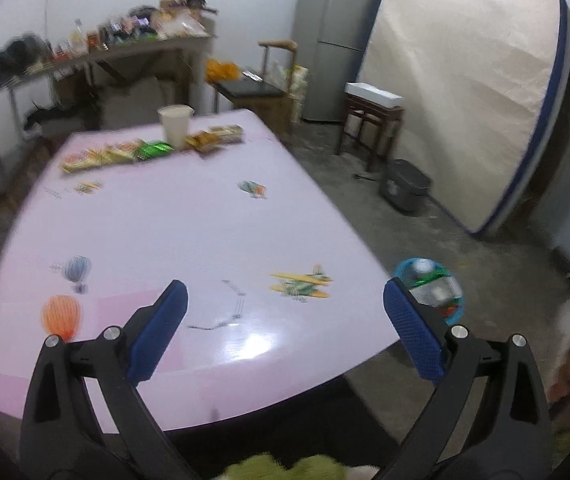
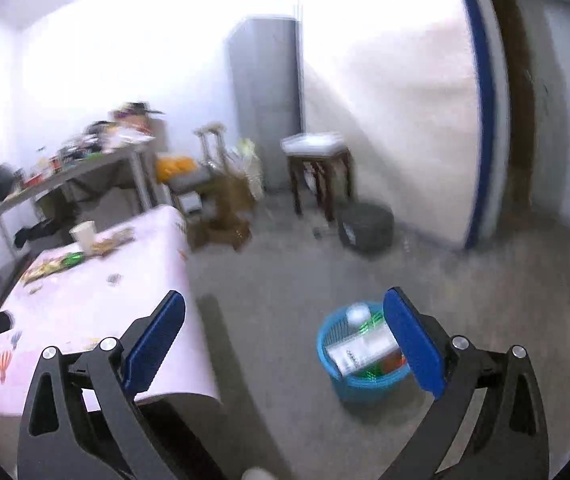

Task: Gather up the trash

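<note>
Trash is sitting in two places: some is already filling the blue basket on the floor beside the tabletop, while snack wrappers and a paper cup are waiting along the far edge. Both the left gripper and right gripper are hanging with jaws wide and gripping nothing (apparently between pickups). The next move is calling for a long reach across to the wrappers.
</note>
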Motion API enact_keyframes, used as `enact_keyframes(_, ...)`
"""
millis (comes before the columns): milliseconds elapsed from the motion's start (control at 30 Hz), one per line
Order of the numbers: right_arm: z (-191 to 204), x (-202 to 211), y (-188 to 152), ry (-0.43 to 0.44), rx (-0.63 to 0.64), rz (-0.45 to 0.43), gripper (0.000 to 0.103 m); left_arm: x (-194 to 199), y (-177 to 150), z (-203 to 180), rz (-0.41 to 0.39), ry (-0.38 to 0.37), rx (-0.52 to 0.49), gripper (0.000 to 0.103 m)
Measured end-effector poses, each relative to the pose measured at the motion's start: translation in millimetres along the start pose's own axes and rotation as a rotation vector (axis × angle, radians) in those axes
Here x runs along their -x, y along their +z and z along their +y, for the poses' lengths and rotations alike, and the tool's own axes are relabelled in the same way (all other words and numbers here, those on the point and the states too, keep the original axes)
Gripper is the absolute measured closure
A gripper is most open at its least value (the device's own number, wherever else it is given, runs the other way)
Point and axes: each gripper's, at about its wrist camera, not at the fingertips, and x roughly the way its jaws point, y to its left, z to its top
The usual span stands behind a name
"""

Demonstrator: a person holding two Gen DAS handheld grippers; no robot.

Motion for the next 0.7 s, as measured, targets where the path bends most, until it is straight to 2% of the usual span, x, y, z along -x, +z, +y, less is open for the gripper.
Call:
enact_keyframes(100, 40, 19, 1, 0.038, 0.076, -0.03, 0.006, 10, -8, -4, -0.025, 0.141, -0.06, 0.009)
enact_keyframes(133, 49, 22, 0, 0.056, 0.088, -0.025, 0.006, 12, -9, -4, -0.026, 0.16, -0.064, 0.009)
enact_keyframes(233, 85, 17, -16, 0.085, 0.168, 0.064, 0.006, 16, -15, 2, 0.013, 0.189, -0.031, 0.009)
enact_keyframes(333, 113, 4, -41, 0.087, 0.235, 0.172, 0.006, 9, -26, 10, 0.114, 0.181, 0.025, 0.009)
enact_keyframes(400, 123, 0, -52, 0.098, 0.246, 0.248, 0.006, 2, -37, 16, 0.191, 0.204, 0.053, 0.009)
enact_keyframes(500, 130, -13, -70, 0.142, 0.231, 0.38, 0.006, 0, -47, 23, 0.225, 0.263, 0.057, 0.009)
enact_keyframes(700, 129, -20, -81, 0.119, 0.239, 0.411, 0.006, 6, -54, 39, 0.236, 0.332, 0.11, 0.009)
